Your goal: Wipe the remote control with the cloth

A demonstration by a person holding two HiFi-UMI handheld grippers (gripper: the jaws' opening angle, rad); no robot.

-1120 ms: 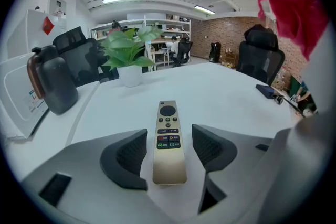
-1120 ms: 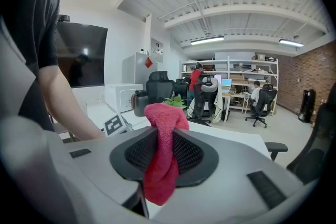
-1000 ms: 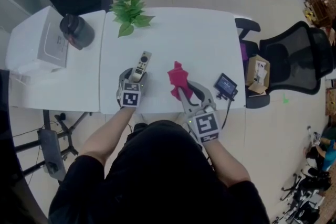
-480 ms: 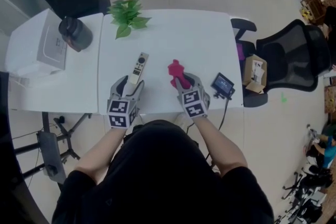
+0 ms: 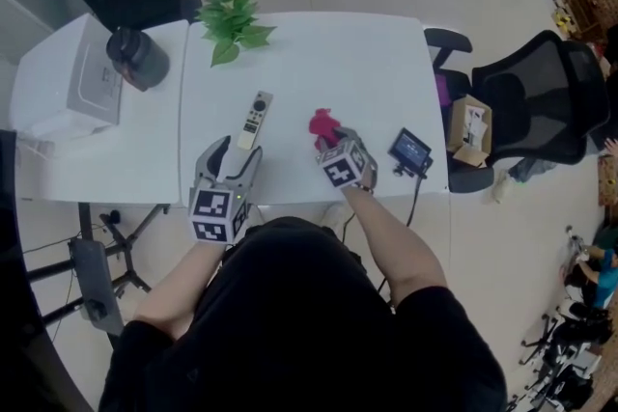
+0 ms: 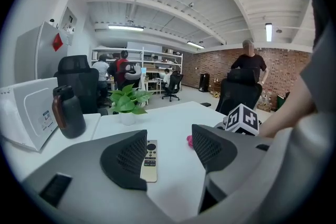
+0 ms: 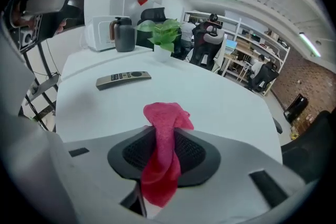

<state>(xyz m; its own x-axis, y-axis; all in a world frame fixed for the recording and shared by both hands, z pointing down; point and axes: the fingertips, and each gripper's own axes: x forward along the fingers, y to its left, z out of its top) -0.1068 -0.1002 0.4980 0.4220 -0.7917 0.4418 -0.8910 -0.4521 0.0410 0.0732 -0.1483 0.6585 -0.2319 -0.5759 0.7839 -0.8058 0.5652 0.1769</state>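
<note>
The slim silver remote control (image 5: 254, 119) lies flat on the white table (image 5: 367, 63), its length pointing away from me. My left gripper (image 5: 237, 154) hovers at the near edge just behind it, open, with nothing between the fingers; the remote (image 6: 149, 160) shows ahead past them. To the right, the pink cloth (image 5: 323, 123) is bunched up and pinched between the pads of my right gripper (image 5: 331, 142), whose jaws are opening. In the right gripper view the cloth (image 7: 164, 134) hangs through the jaws, and the remote (image 7: 123, 79) lies farther off to the left.
A potted green plant (image 5: 232, 19) stands at the far edge. A dark bottle (image 5: 135, 58) and a white box-like appliance (image 5: 82, 77) sit on the left table. A small screen device (image 5: 410, 151) lies at the right near corner. A black office chair (image 5: 541, 101) stands to the right.
My left gripper has drawn back from the remote toward the near edge. My right gripper has moved forward onto the table with the cloth and turned.
</note>
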